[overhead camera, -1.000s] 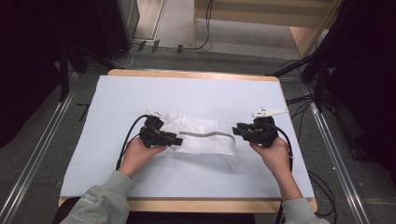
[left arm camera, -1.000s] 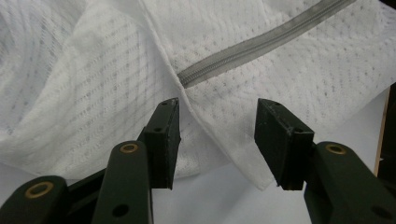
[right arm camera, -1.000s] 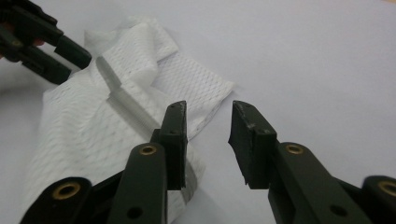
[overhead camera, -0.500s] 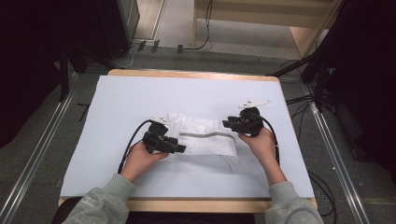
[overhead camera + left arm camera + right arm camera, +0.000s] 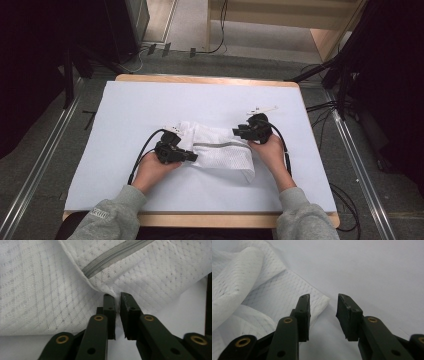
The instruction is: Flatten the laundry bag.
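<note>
1. High view: a white mesh bag lies at centre frame on the white table, the left gripper at its left end, the right gripper at its upper right corner. Grey sleeves carry small unreadable lettering.
2. Left gripper view: the jaws, just closed, pinch a fold of mesh below the grey zipper.
3. Right gripper view: the jaws stand apart, straddling the bag's corner, not pressing it.
</note>
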{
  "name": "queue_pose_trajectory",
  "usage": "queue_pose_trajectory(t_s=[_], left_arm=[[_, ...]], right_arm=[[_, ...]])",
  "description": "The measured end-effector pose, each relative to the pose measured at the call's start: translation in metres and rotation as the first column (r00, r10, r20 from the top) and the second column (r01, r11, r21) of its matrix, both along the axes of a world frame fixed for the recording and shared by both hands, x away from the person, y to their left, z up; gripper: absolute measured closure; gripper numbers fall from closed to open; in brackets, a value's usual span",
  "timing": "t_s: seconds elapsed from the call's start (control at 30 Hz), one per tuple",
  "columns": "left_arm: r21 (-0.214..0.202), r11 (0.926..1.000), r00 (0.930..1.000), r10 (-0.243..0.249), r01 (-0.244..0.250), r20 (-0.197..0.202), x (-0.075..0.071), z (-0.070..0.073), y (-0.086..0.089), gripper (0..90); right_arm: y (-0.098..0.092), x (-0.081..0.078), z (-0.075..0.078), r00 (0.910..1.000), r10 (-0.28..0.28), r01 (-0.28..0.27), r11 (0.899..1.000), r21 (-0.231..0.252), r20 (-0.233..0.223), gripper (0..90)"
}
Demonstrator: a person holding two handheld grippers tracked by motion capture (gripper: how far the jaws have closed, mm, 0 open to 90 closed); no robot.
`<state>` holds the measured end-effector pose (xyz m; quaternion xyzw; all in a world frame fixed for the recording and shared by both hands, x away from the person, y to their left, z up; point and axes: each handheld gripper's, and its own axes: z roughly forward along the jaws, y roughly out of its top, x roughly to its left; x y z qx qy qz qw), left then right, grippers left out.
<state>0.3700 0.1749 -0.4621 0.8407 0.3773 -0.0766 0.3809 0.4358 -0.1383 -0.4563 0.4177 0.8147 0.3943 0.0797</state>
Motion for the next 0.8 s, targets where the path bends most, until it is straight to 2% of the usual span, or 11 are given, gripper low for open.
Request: queue_pose_trajectory(t_s=[0.1,0.23,0.6,0.73,0.77,0.8], left_arm=[[-0.001,1.0,1.0,-0.005,0.005,0.003,0.0,0.002,0.002,89.4],[-0.012,0.9999,0.9999,-0.003,0.004,0.01,-0.004,0.009,0.009,90.0],[-0.015,0.9998,0.9998,0.015,-0.015,0.013,-0.014,0.016,0.025,90.0],[-0.015,0.9995,0.9996,0.026,-0.026,0.014,-0.017,0.017,0.029,90.0],[-0.01,0.9995,0.9995,0.029,-0.028,0.016,-0.018,0.017,0.031,90.0],[-0.011,0.9995,0.9994,0.03,-0.03,0.015,-0.019,0.018,0.032,90.0]], right_arm=[[0.006,0.004,-0.001,0.9999,0.01,-0.01,1.0,-0.008,0.004,64.5],[0.01,0.008,-0.005,0.9998,0.014,-0.014,1.0,-0.012,-0.012,64.3],[0.017,0.017,-0.014,0.9984,0.033,-0.035,0.999,-0.034,-0.046,65.0],[0.018,0.019,-0.013,0.9983,0.033,-0.035,0.998,-0.046,-0.048,74.8],[0.02,0.019,-0.013,0.9985,0.033,-0.036,0.997,-0.062,-0.044,83.9],[0.021,0.019,-0.013,0.998,0.035,-0.038,0.997,-0.06,-0.053,86.4]])
